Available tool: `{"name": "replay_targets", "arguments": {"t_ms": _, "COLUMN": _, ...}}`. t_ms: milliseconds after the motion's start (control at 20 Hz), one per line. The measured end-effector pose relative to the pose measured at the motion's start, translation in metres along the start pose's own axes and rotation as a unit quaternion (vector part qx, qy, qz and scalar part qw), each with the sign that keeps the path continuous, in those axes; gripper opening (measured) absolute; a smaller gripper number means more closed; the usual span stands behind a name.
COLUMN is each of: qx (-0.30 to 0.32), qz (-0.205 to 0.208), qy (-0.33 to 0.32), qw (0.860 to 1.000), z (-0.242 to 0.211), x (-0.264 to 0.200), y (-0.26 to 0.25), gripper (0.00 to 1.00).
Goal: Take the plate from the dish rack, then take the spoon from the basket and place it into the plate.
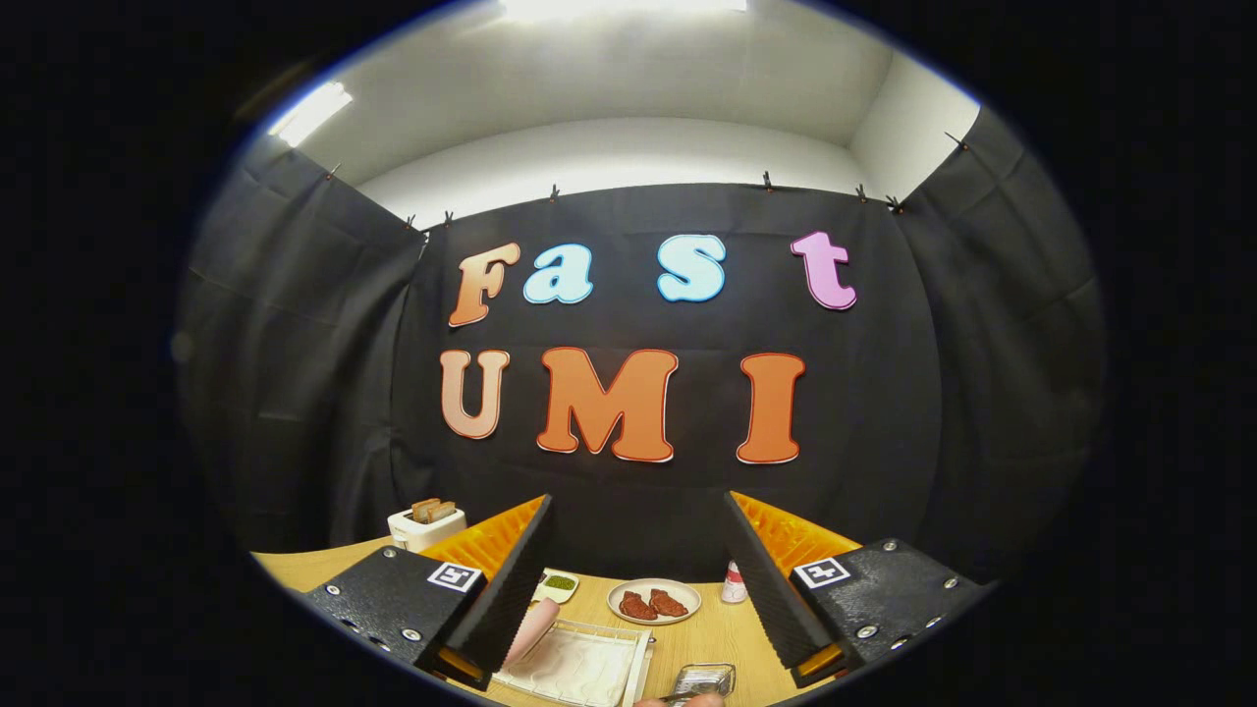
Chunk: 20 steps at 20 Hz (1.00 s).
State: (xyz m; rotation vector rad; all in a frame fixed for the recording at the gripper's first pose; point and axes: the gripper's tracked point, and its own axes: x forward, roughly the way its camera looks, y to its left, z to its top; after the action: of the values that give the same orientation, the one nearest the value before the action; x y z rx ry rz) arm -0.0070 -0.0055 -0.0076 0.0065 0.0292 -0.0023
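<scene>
My gripper (pixel 638 501) is open, with a wide gap and nothing between its fingers. It is held above the wooden table (pixel 687 638) and looks level at the booth wall. Below the gap, close to the left finger, a pink plate (pixel 533 628) leans in the white dish rack (pixel 579 668). To the right of the rack sits a small shiny wire basket (pixel 705 678); I cannot make out what it holds. The gripper touches neither the plate nor the basket.
Beyond the rack lies a beige plate with two red-brown pieces of food (pixel 654 601). A small dish of green food (pixel 558 584) stands to its left and a small white bottle (pixel 734 583) to its right. A white toaster with toast (pixel 424 526) stands at the far left.
</scene>
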Motion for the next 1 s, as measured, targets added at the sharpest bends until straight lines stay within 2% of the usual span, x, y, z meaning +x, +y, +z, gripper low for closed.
{"name": "replay_targets", "arguments": {"t_ms": 350, "qx": 0.001, "qz": 0.022, "qy": 0.025, "qw": 0.999, "z": -0.011, "x": 0.002, "y": 0.018, "gripper": 1.00}}
{"name": "replay_targets", "arguments": {"t_ms": 600, "qx": 0.018, "qz": 0.056, "qy": 0.047, "qw": 0.997, "z": -0.018, "x": 0.009, "y": 0.045, "gripper": 1.00}}
{"name": "replay_targets", "arguments": {"t_ms": 850, "qx": 0.040, "qz": 0.081, "qy": 0.128, "qw": 0.988, "z": -0.052, "x": 0.020, "y": 0.071, "gripper": 0.99}}
{"name": "replay_targets", "arguments": {"t_ms": 1000, "qx": 0.028, "qz": 0.079, "qy": 0.194, "qw": 0.977, "z": -0.085, "x": 0.026, "y": 0.080, "gripper": 1.00}}
